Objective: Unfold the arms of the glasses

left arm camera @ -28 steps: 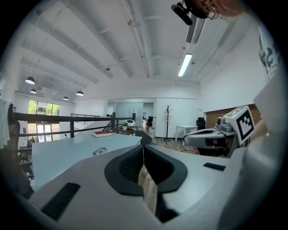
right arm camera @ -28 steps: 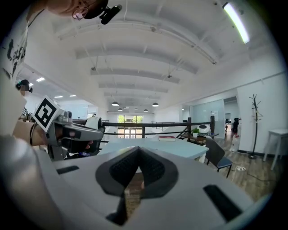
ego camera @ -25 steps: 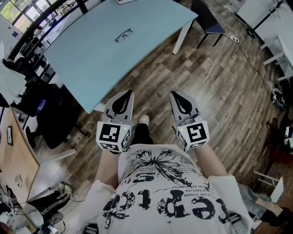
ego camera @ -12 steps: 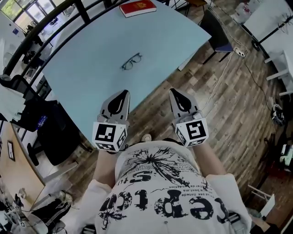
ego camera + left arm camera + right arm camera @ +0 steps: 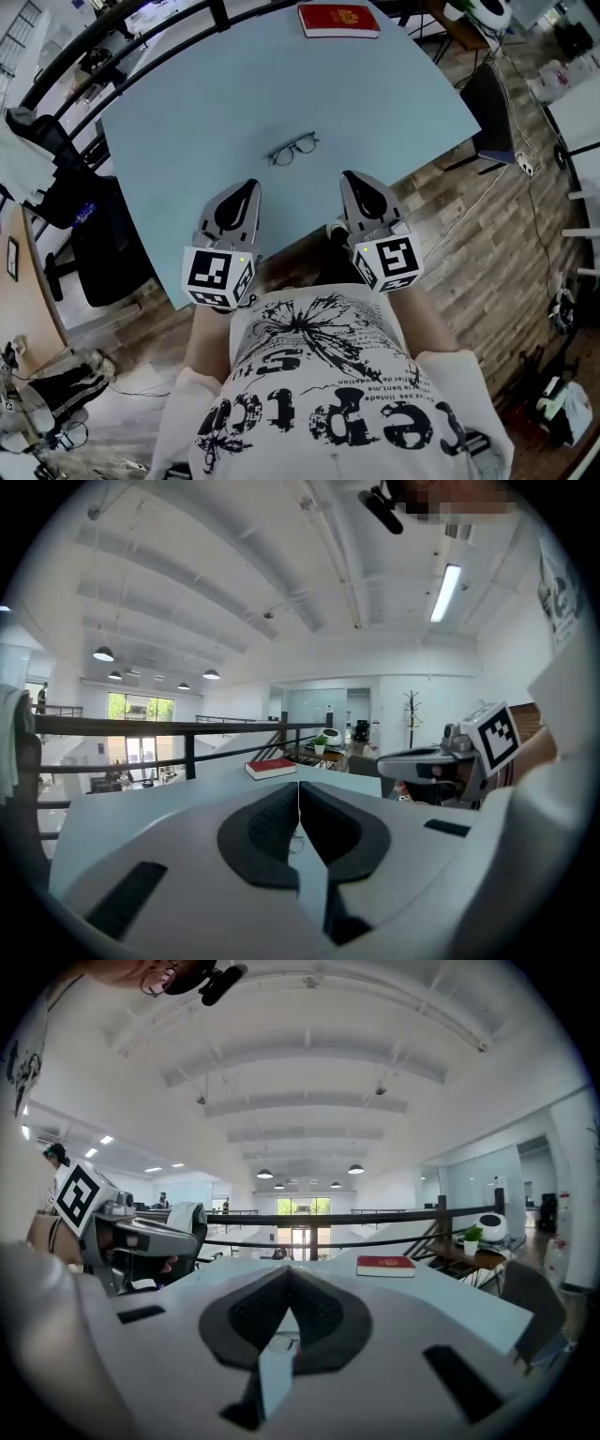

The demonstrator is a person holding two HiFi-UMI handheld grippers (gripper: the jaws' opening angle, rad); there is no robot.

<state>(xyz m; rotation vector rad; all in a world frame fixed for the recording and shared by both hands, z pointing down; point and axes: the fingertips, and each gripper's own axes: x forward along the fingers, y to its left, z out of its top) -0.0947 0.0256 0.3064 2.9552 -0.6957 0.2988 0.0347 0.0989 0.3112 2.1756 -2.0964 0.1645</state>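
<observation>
On the blue tabletop [image 5: 187, 122], at 12 o'clock from your grippers, the glasses [image 5: 293, 149] lie, long axis 8 to 2 o'clock. Your left gripper [image 5: 247, 185] and right gripper [image 5: 351, 177] both have their fingers together, empty.

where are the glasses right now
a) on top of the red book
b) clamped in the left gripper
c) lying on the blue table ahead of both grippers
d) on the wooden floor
C: the glasses lie on the light blue table, apart from the red book at its far edge. The left gripper and right gripper are both shut and empty, nearer the person.
</observation>
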